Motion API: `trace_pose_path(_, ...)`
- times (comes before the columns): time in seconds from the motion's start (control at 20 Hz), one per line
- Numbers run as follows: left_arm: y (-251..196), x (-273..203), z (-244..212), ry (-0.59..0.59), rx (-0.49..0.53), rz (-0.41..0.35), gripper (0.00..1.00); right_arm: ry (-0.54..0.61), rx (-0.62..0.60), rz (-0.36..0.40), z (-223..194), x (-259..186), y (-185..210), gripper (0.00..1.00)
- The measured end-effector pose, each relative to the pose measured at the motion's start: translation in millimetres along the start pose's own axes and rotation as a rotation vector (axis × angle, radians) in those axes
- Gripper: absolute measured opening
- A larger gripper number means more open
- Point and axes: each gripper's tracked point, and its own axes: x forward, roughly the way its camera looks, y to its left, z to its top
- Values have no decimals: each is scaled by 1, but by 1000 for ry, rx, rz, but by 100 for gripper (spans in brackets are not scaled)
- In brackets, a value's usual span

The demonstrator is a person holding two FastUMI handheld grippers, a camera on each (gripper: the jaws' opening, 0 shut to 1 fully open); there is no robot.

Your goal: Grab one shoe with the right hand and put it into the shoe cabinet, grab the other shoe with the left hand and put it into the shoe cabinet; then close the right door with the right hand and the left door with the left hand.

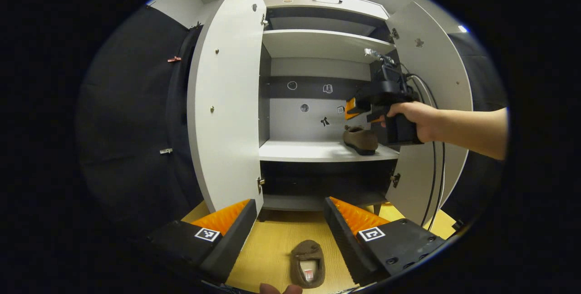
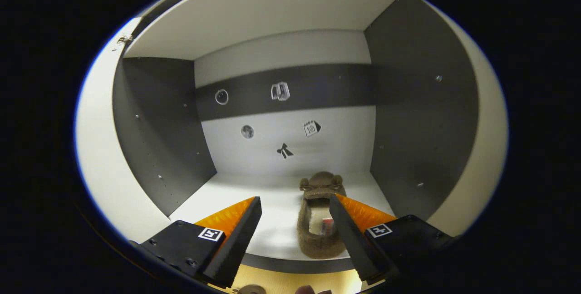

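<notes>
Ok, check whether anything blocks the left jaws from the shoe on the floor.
Nothing visible does: the floor shoe lies on bare floor between and just ahead of the open left gripper.

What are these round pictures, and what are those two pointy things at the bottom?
Each picture comes from a little camera riding on a hand-held gripper, a two-finger grabbing tool that a person holds.

In the left gripper view, the left hand-held gripper is open and holds nothing. Below it, one brown shoe lies on the wooden floor. Ahead stands the shoe cabinet with both doors open. A person's hand holds the other tool inside it, by a second shoe resting on the shelf.

The right gripper view looks into the cabinet. The right hand-held gripper is open, with that shelf shoe lying between its fingers, apparently let go.
</notes>
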Motion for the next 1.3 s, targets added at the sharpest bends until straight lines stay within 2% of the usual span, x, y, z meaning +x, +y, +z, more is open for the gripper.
trace_pose_path(0.3,-4,-2,-70,163,46,-67,95,-178,-33,0,35,-98,4,98)
trace_pose_path(0.45,-12,-2,-114,260,71,-104,95,-233,-48,11,41,-139,10,100)
trace_pose_path(0.55,-19,2,-141,318,95,-134,94,-254,-39,20,41,-165,13,98)
trace_pose_path(0.7,-21,16,-180,387,121,-143,91,-270,-50,34,37,-196,15,98)
trace_pose_path(1.0,-15,51,-251,478,132,-126,77,-295,-71,48,41,-257,11,98)
trace_pose_path(1.1,-14,62,-268,500,111,-124,73,-288,-84,38,36,-269,6,98)
trace_pose_path(1.3,-13,87,-279,492,142,-101,71,-247,-117,20,28,-292,0,98)
